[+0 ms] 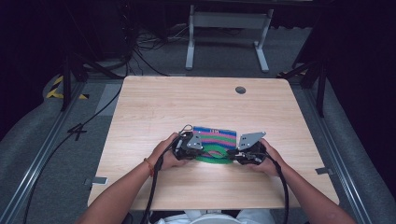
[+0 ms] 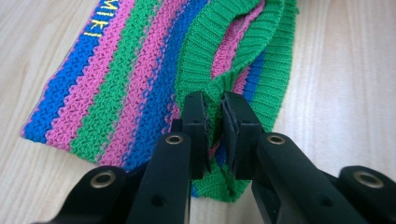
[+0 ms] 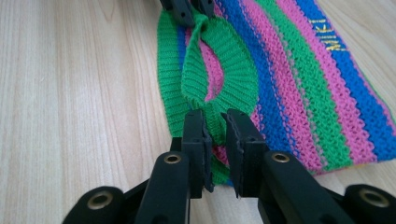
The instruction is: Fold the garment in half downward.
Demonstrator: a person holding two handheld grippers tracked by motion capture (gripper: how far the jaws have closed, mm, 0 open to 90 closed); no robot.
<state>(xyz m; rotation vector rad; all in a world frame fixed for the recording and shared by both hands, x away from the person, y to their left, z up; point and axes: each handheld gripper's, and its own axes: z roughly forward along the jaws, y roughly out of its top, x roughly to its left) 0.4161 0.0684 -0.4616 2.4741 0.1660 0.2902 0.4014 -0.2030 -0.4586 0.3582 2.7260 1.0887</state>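
A knit piece [image 1: 215, 140] striped in pink, green and blue, with yellow letters along one blue stripe, lies flat on the wooden table [image 1: 187, 102] near its front middle. Its green ribbed rim [image 2: 233, 51] faces the person. My left gripper [image 2: 214, 105] pinches that rim at one end, with the fabric bunched between its pads. At the rim's other end [image 3: 233, 70], my right gripper [image 3: 215, 122] pinches it the same way. In the high view the left gripper [image 1: 203, 150] and right gripper [image 1: 229, 154] sit close together at the cloth's near edge. The left gripper [image 3: 194, 9] also appears at the top of the right gripper view.
A round cable hole [image 1: 240, 89] sits near the table's far edge. Bare wood surrounds the cloth on all sides. Beyond the table, a grey metal stand [image 1: 229, 28] and loose cables [image 1: 140, 51] lie on the floor.
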